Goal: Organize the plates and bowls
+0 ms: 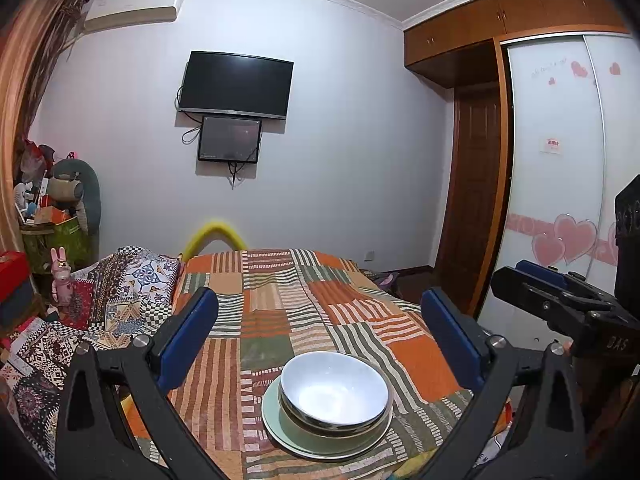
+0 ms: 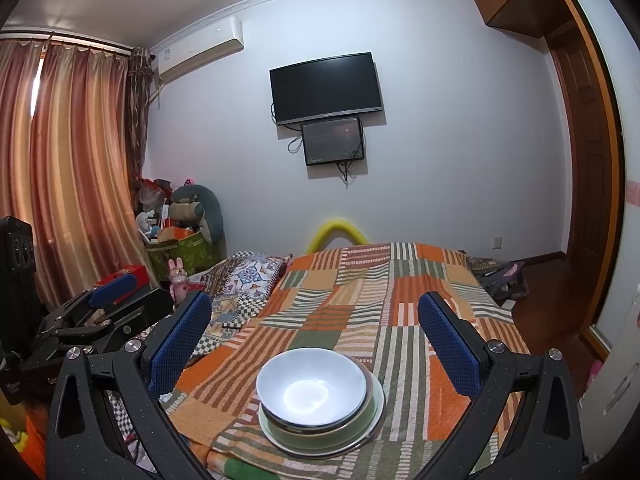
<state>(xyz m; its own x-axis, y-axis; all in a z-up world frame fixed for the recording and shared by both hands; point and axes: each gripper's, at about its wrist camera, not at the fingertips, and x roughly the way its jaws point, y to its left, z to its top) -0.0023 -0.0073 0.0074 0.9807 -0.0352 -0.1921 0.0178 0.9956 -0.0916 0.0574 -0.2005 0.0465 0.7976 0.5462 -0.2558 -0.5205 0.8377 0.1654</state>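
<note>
Stacked bowls (image 1: 334,390) hide most of the plate (image 1: 280,432) beneath; my left gripper (image 1: 320,336) and right gripper (image 2: 314,338) both gape wide, empty.

A patchwork striped quilt (image 2: 360,300) covers the bed. On the far wall hang a dark television (image 2: 326,88), a smaller screen (image 2: 333,141) beneath it, and an air conditioner (image 2: 200,52). Striped curtains (image 2: 72,152) hang left beside cluttered boxes, possibly toys.

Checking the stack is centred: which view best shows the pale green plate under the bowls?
Left wrist view: the pale green plate shows a wide rim crescent. Right wrist view shows a narrower rim.
</note>
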